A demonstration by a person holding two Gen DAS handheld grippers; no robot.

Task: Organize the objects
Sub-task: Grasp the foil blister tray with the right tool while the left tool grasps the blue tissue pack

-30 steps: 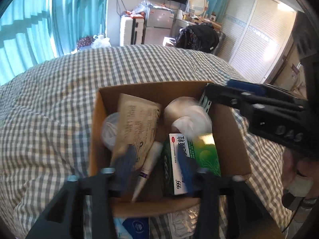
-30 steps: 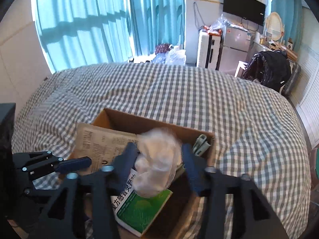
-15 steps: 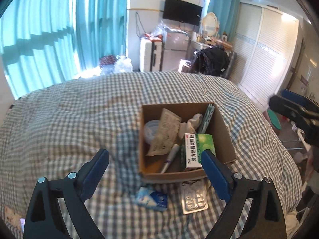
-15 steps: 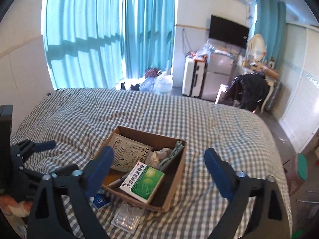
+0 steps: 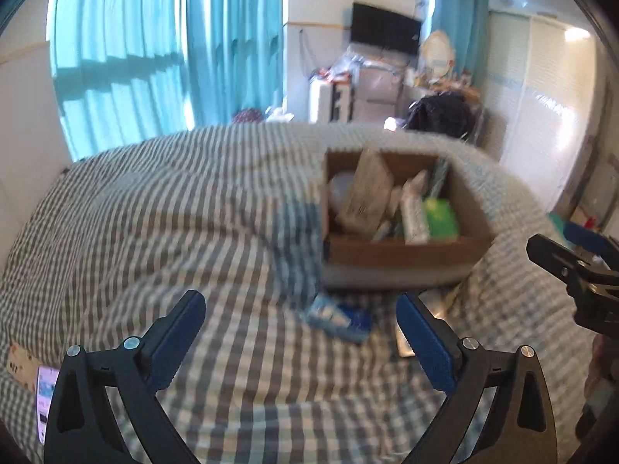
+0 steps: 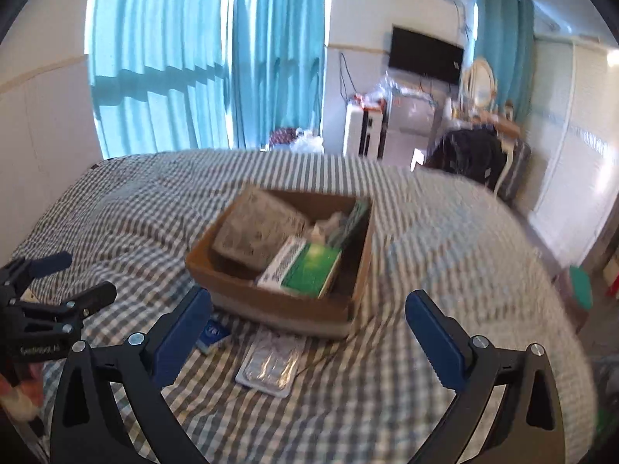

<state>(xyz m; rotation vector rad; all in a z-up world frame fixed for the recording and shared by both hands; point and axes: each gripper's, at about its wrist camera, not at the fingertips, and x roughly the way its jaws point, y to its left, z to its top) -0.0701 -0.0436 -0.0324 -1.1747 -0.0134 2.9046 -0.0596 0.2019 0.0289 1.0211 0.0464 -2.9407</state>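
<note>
Matt cardboard box (image 6: 278,301), glossy foil blister pack (image 6: 271,363).

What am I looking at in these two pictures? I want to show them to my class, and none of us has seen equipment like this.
There is no robot here. A person holds a two-fingered grasping tool in each hand, and a wide-angle camera on each tool looks forward along its fingers. One picture comes from the left tool, the other from the right tool; each also catches the other tool at its edge. Both tools are open and hold nothing.

They hover over a bed with a checked cover. On it sits an open cardboard box holding a green and white carton, a paper packet and other small items. In front of the box, on the cover, lie a small blue packet and a blister pack.
</note>
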